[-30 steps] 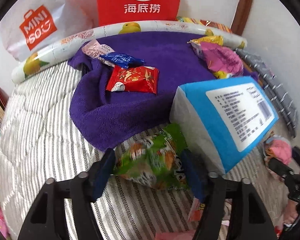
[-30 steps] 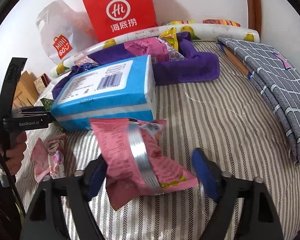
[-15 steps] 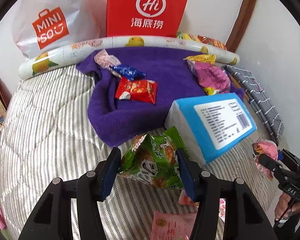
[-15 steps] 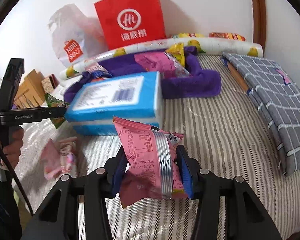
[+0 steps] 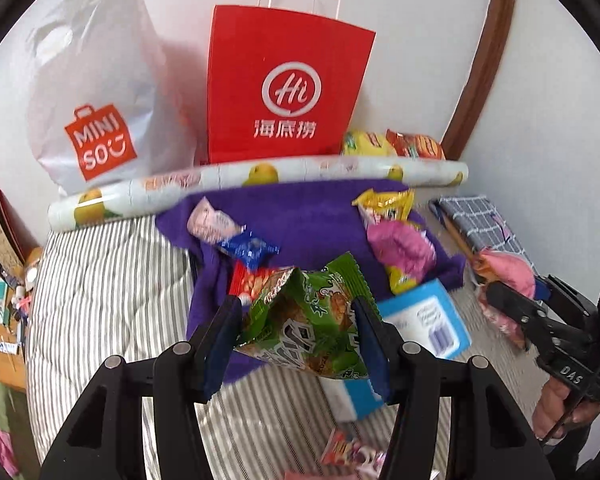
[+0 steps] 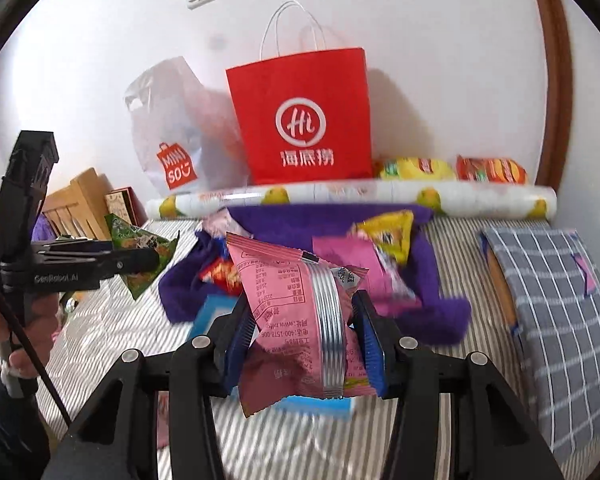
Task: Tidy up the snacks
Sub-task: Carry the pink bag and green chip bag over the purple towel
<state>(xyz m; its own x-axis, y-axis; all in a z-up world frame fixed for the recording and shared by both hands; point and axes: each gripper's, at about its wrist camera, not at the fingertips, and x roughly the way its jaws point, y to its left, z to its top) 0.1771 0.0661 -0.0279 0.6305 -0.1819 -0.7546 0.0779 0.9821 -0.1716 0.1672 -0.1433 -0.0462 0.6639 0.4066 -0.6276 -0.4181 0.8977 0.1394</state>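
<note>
Both tongs are clamping crinkly packets, left tongs [image 5: 298, 334] on the green packet [image 5: 308, 320], right tongs [image 6: 306, 334] on the pink packet [image 6: 300, 316], so either could be slipping out over the bed [image 6: 452, 264] before reaching the red bag [image 6: 304, 120].

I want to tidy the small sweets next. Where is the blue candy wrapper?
In the left wrist view, the blue candy wrapper lies on the purple towel, between a pale pink packet and a red packet.

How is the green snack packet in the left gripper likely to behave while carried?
The green snack packet is probably light and floppy: its crinkled foil bulges between the left gripper fingers. The glossy film may be slippery. Contents are likely crushable, though they are hidden.
</note>
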